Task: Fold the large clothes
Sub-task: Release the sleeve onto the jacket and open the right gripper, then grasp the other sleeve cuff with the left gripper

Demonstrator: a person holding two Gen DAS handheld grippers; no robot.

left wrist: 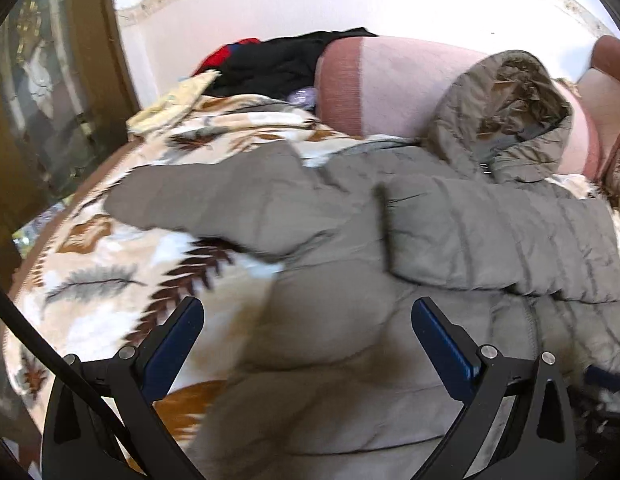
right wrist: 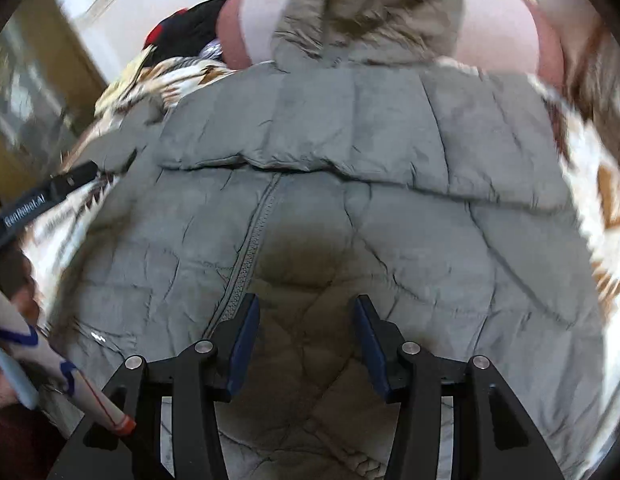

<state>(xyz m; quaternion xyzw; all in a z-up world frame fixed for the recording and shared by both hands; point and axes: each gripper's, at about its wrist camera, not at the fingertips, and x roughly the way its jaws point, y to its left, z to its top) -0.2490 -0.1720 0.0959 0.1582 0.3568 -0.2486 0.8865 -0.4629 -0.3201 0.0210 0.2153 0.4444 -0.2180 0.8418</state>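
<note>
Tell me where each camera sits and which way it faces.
Left wrist: rides the left claw, open above the grey puffer jacket, looking across the patterned blanket toward the hood and pink bolster; both fingers show.
Right wrist: rides the right claw, open low over the jacket's front zipper, facing the hood; both fingers show, plus the left claw at the left edge.
Shared: jacket, hood, blanket, bolster, dark clothes pile.

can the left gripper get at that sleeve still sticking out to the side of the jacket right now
Probably yes. The left gripper is open above the jacket, and the outstretched sleeve lies flat on the patterned blanket just ahead, with nothing over it or between them.
</note>
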